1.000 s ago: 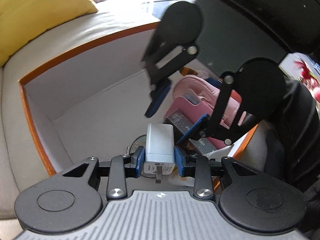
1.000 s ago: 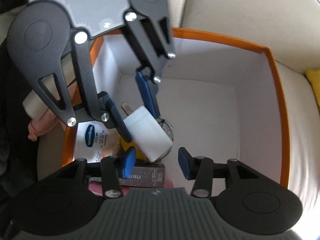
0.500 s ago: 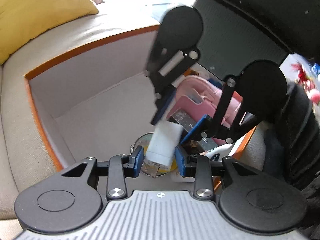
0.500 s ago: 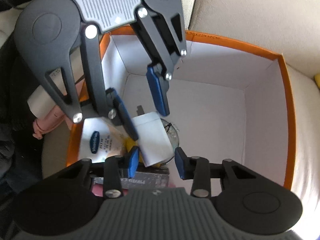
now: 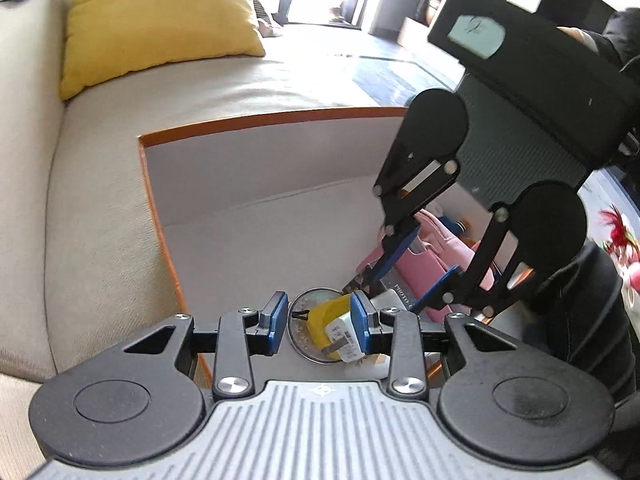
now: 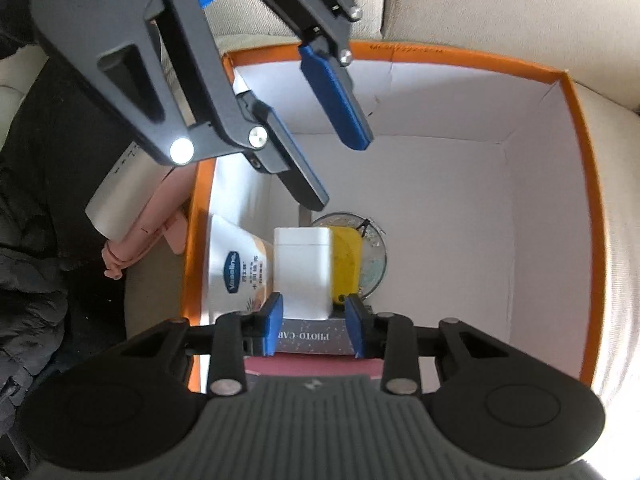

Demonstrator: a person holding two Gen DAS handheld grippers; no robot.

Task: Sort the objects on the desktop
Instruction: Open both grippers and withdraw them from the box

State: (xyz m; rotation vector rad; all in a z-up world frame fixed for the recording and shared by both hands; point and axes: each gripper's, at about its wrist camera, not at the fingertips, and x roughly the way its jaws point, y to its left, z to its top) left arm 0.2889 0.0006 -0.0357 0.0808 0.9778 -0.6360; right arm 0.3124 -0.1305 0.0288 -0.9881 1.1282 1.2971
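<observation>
The left tool [image 6: 338, 170] hangs spread and empty over the box [image 6: 582, 200] on the sofa. Below it, the lotion tube [image 6: 240, 268] lies against the left wall, and the white charger [image 6: 304, 268] rests just beside it, half on a yellow case [image 6: 346, 260]. The right tool [image 6: 314, 320] has just been closing with the charger's near end between its pads; whether they pinch it I cannot tell. A skewed squeeze could tip the charger off the case or drag the tube along.
</observation>
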